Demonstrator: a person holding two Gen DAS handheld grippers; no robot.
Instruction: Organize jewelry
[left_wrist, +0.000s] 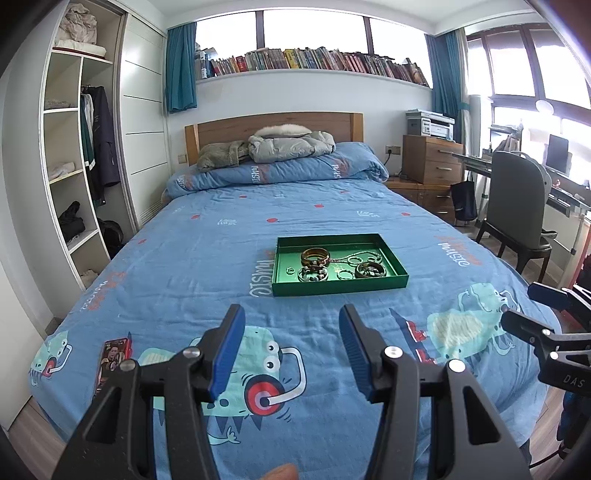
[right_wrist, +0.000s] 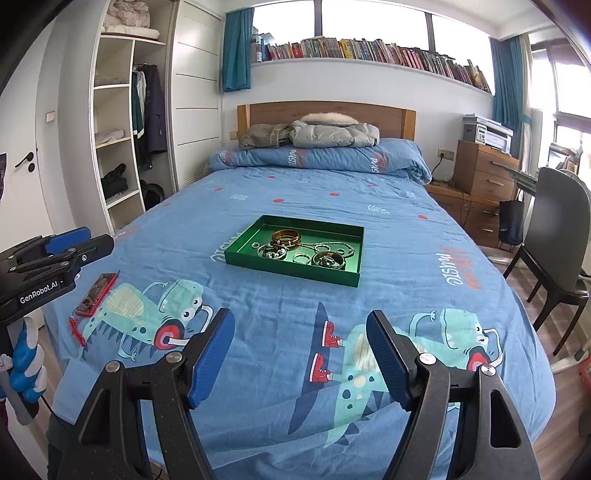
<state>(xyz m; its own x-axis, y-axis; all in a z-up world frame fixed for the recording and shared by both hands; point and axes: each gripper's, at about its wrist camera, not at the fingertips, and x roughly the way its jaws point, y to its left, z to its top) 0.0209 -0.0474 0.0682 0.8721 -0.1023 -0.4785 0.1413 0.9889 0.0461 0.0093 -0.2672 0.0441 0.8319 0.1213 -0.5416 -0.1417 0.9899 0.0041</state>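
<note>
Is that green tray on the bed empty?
No, the green tray holds bangles, small rings and a beaded chain.

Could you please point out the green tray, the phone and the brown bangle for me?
green tray (right_wrist: 291, 271), right wrist view, near wall.
phone (left_wrist: 113, 360), left wrist view, screen.
brown bangle (right_wrist: 286, 235), right wrist view, rim.

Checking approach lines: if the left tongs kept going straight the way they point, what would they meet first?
Probably the bedspread short of the green tray; the open left tongs tilt downward, though depth is unclear.
</note>
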